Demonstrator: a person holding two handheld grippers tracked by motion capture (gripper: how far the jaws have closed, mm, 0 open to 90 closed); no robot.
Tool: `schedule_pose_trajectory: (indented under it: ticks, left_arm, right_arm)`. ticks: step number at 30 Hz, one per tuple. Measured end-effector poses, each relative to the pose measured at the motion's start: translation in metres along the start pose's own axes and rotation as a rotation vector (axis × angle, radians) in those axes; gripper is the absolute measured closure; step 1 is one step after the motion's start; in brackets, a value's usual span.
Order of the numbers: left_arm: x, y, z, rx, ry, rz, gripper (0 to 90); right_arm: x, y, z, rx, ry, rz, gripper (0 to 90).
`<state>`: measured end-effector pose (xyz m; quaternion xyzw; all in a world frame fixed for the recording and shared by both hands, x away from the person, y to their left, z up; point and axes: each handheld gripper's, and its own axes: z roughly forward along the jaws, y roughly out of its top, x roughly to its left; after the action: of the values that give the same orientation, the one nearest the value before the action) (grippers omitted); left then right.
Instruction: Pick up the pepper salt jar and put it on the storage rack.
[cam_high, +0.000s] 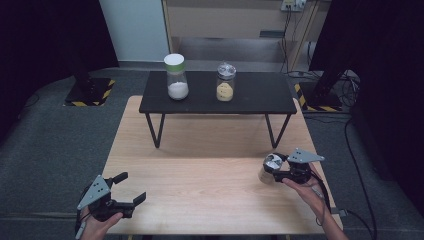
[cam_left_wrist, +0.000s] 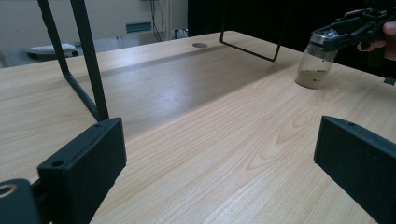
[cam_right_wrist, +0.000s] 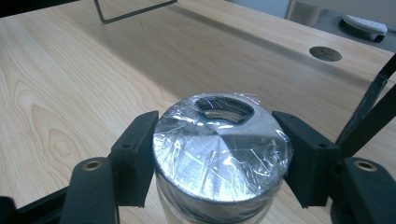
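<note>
Right tool (cam_high: 278, 170) pinching the silver lid of a small glass jar (cam_right_wrist: 222, 144) standing on the wooden bench (cam_high: 200, 175) near its right edge, left tool (cam_high: 131, 189) spread wide, holding nothing, at the bench's near left corner.

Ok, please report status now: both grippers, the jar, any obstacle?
Right gripper shut on jar at lid. Left gripper open, empty. Table ahead bare.

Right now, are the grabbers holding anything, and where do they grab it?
The right gripper clamps a small clear jar by its silver lid, one jaw on each side. The left gripper is open, holding nothing.
</note>
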<state>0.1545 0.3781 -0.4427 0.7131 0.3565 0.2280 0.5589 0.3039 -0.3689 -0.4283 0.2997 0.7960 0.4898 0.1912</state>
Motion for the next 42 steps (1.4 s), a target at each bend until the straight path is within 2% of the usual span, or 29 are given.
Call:
schedule_pose_trajectory:
  ticks: [11, 19, 31, 36, 42]
  left_arm:
    - [0.000, 0.000, 0.000, 0.001, -0.001, 0.001, 1.5]
    - [0.000, 0.000, 0.000, 0.001, -0.001, 0.000, 1.5]
    - [0.000, 0.000, 0.001, 0.002, 0.000, -0.001, 1.5]
    - [0.001, 0.000, 0.001, 0.002, -0.001, -0.002, 1.5]
    - [0.001, 0.000, 0.001, 0.002, -0.002, -0.002, 1.5]
  right_arm:
    - [0.000, 0.003, 0.000, 0.003, 0.015, -0.015, 35.5]
    - [-0.005, 0.012, -0.001, 0.000, 0.056, -0.017, 35.4]
    - [-0.011, 0.040, -0.003, 0.025, 0.143, -0.061, 35.5]
    - [-0.013, 0.052, -0.004, 0.026, 0.182, -0.064, 35.4]
    - [-0.014, 0.067, -0.003, 0.043, 0.205, -0.065, 35.5]
